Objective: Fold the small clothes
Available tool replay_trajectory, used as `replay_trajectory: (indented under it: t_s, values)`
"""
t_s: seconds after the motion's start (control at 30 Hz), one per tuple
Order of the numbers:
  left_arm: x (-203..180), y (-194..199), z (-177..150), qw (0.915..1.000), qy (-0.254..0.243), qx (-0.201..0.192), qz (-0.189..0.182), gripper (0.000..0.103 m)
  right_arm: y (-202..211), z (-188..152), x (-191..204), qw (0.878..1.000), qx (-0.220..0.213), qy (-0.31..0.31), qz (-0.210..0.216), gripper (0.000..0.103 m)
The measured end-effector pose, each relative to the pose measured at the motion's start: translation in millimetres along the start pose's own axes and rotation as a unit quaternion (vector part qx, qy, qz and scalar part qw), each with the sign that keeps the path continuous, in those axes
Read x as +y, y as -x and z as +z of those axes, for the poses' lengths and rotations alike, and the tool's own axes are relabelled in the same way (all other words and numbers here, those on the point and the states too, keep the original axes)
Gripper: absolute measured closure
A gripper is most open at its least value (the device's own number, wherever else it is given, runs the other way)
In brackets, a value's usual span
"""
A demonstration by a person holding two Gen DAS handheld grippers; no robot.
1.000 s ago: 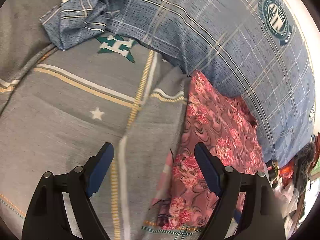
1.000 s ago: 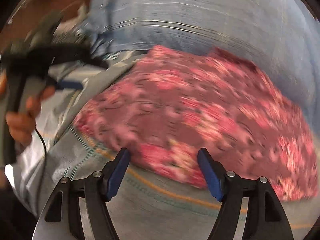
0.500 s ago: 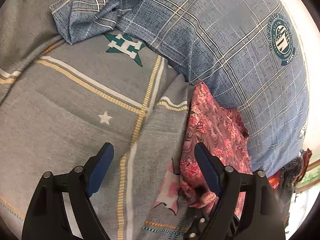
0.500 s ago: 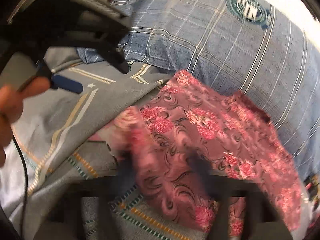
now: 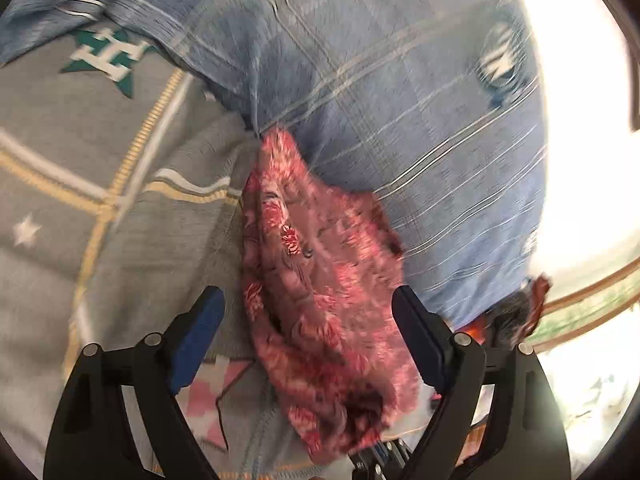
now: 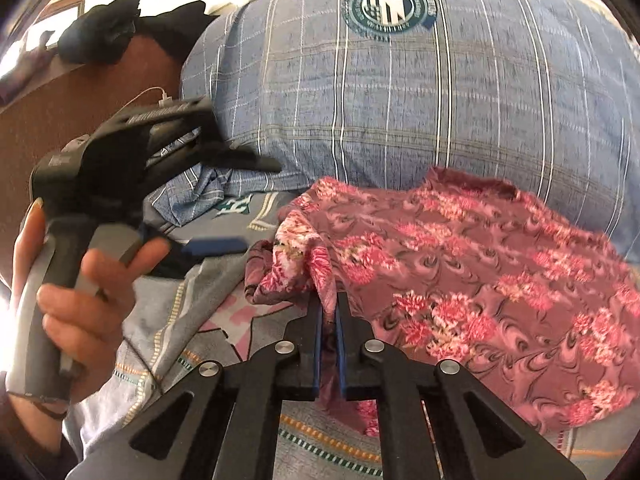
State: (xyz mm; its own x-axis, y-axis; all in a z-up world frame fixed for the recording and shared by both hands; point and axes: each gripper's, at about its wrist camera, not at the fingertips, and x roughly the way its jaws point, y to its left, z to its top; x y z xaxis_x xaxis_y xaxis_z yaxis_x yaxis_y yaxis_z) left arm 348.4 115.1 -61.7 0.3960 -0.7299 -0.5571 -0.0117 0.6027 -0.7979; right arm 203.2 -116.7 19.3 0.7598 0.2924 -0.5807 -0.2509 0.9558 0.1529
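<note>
The right claw [image 6: 329, 312] has just closed and now pinches a lifted fold of the floral garment [image 6: 480, 280], which lies on the grey bedsheet [image 5: 80, 200] against a blue plaid pillow [image 6: 400, 100]. The left claw [image 5: 308, 344] hangs wide apart above the garment.

floral garment [image 6: 480, 280]: 1 | blue plaid pillow [image 6: 400, 100]: 1 | tool [image 6: 329, 316]: 2 | hand [image 6: 80, 280]: 1

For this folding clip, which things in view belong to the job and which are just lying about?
In the job: floral garment; right claw, shut on its edge; left claw, open.
Lying about: blue plaid pillow; grey bedsheet; white charging cable.
</note>
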Motion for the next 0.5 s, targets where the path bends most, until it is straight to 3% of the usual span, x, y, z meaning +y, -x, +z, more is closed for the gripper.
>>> replay_trajectory:
  t_s: [0.13, 0.2, 0.23, 0.27, 0.33, 0.37, 0.43, 0.5]
  values:
    - [-11, -45, 12, 0.9967, -0.001, 0.081, 0.005, 0.017, -6, -2, -11, 1.000, 0.003, -0.024, 0.017, 0.098]
    - [-17, -57, 14, 0.9951, -0.013, 0.096, 0.017, 0.018, -7, -3, -18, 0.999, 0.002, -0.040, 0.027, 0.098]
    - [-18, -60, 15, 0.9948, -0.015, 0.099, 0.020, 0.026, -8, -4, -20, 0.998, 0.004, -0.046, 0.034, 0.098]
    - [-19, -64, 17, 0.9940, -0.018, 0.104, 0.029, 0.043, -9, -5, -22, 0.998, 0.009, -0.050, 0.045, 0.098]
    - [-20, -69, 19, 0.9915, -0.025, 0.120, 0.046, 0.066, -11, -7, -24, 0.996, 0.016, -0.058, 0.062, 0.092]
    - [-20, -70, 20, 0.9903, -0.029, 0.125, 0.053, 0.072, -11, -9, -24, 0.995, 0.018, -0.063, 0.068, 0.091]
    - [-19, -69, 21, 0.9879, -0.037, 0.136, 0.064, 0.074, -13, -11, -21, 0.994, 0.029, -0.066, 0.080, 0.079]
    - [-22, -69, 23, 0.9855, -0.044, 0.149, 0.069, 0.074, -16, -14, -14, 0.994, 0.044, -0.058, 0.081, 0.041]
